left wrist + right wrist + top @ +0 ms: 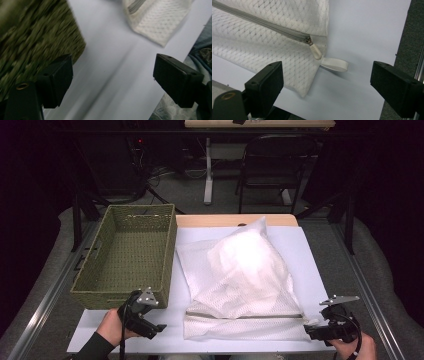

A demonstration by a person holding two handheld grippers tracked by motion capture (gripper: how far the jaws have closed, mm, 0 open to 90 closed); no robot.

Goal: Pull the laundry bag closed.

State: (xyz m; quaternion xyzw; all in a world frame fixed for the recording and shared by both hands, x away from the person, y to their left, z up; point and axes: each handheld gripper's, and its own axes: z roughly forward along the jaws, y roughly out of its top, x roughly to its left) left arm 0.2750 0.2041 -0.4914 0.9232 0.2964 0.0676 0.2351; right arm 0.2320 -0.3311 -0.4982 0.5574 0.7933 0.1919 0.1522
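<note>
The mesh bag point(240, 280) is lying mid-frame, its zipper pull point(315, 52) at the lower right corner. The right gripper point(327, 85) is hovering open; closing squarely on the pull would serve best. The left gripper point(112, 80) is idling open by the basket point(131, 255).

No lettering, number or brand can be read anywhere here. The white mesh bag point(240, 280) carries no printed label, its zipper pull point(315, 52) and fabric loop point(334, 64) are blank, and the woven green basket point(131, 255) has no tag. The white table sheet point(310, 270) is unmarked too.
</note>
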